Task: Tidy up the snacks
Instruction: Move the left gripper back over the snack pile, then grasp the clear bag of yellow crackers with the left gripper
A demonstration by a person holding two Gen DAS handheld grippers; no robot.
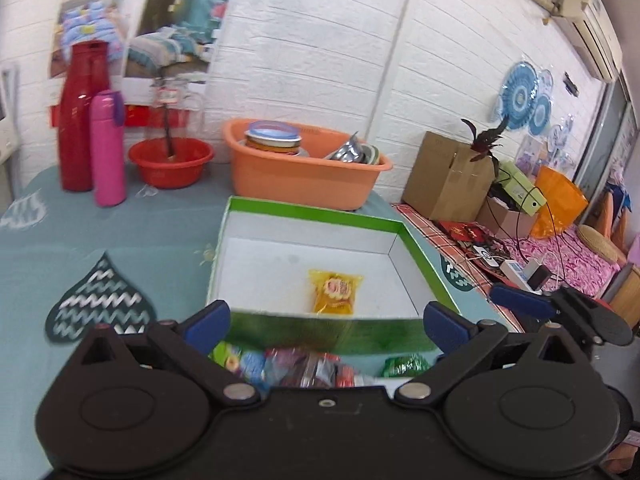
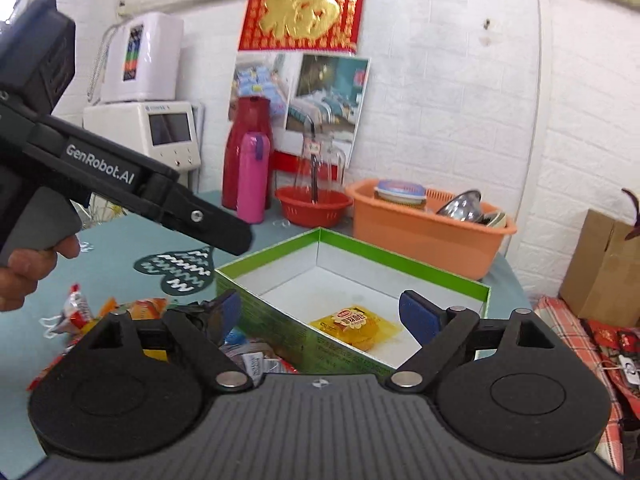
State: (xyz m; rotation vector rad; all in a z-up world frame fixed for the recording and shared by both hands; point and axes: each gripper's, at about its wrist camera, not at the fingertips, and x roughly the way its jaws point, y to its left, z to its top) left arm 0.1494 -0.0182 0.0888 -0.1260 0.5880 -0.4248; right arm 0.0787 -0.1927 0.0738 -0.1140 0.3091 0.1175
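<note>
Both my claws wide, holding nothing: left claw (image 1: 326,316), right claw (image 2: 320,312); I'd dip left onto snack pile (image 1: 304,364), pinch single packet, lift over green box (image 1: 424,252) wall, drop beside yellow packet (image 1: 335,291)

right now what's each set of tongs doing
left tongs: open, holding nothing
right tongs: open, holding nothing

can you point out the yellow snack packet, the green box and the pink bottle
yellow snack packet (image 1: 335,291), left wrist view, middle of the wrapper
green box (image 2: 404,258), right wrist view, far green rim
pink bottle (image 1: 106,148), left wrist view, middle of the body
</note>
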